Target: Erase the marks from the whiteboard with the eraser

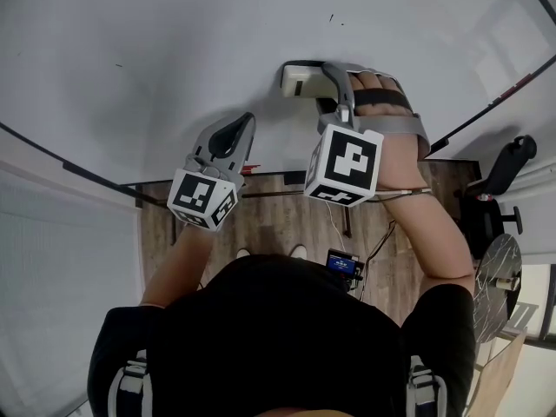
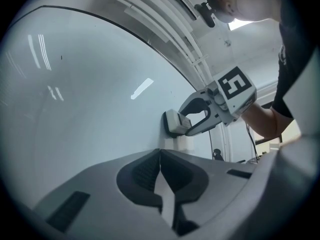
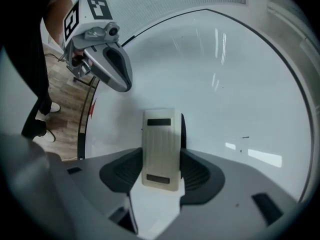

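White, glossy whiteboard (image 1: 174, 50), black-edged, across upper head view; nearly clean, w/ only a few tiny dark specks (image 1: 330, 17).

R gripper (image 3: 161, 156): jaws closed on cream eraser (image 3: 161, 149), one pad on each long side. Eraser's dark face against board, approx. centre-right, just above R hand (image 1: 393, 150).

L gripper (image 2: 160, 154): jaws fully together, tips touching, nothing betw. them. Positioned below & to L of eraser, apart from it; tips near board, contact not determinable.

Marker cube (image 1: 345, 165) on R gripper facing head camera; same on L.

Below board's lower edge: wood-plank floor (image 1: 287, 220), cables (image 1: 382, 233), black office chair (image 1: 508, 176) at far R.
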Motion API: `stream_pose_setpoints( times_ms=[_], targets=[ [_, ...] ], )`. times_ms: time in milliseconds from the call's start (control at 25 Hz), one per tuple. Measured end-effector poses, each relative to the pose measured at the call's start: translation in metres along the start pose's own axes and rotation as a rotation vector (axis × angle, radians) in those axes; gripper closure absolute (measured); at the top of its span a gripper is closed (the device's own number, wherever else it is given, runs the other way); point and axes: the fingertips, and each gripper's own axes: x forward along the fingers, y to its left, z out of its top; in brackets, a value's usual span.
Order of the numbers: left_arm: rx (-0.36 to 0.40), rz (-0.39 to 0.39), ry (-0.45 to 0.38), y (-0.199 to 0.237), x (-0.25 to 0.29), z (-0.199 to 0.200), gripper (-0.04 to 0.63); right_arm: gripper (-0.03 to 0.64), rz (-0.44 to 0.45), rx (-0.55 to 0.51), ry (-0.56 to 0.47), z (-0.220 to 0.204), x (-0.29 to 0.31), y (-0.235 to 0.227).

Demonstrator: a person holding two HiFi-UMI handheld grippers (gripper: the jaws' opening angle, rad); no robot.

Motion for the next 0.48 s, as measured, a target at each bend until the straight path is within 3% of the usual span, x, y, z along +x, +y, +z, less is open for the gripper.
stream_pose_setpoints(
  times_ms=[160,320,480],
  targets=[
    [-0.003,-0.005,-0.001,-0.002,-0.003,-0.001,0.589,0.383,0.026,0.05,-0.051,0.004,-0.017,-0.012],
    [-0.002,-0.003,0.002,-0.005,-0.005,-0.004,0.589,0.383,-0.178,0.077,-0.093,0.005,-0.056,-0.084],
    [0.002,0.005,0.002,-0.006,-0.006,-0.003,0.589,0.385,-0.356,0.086,-0.067,-0.003,-0.081,-0.153]
  ],
)
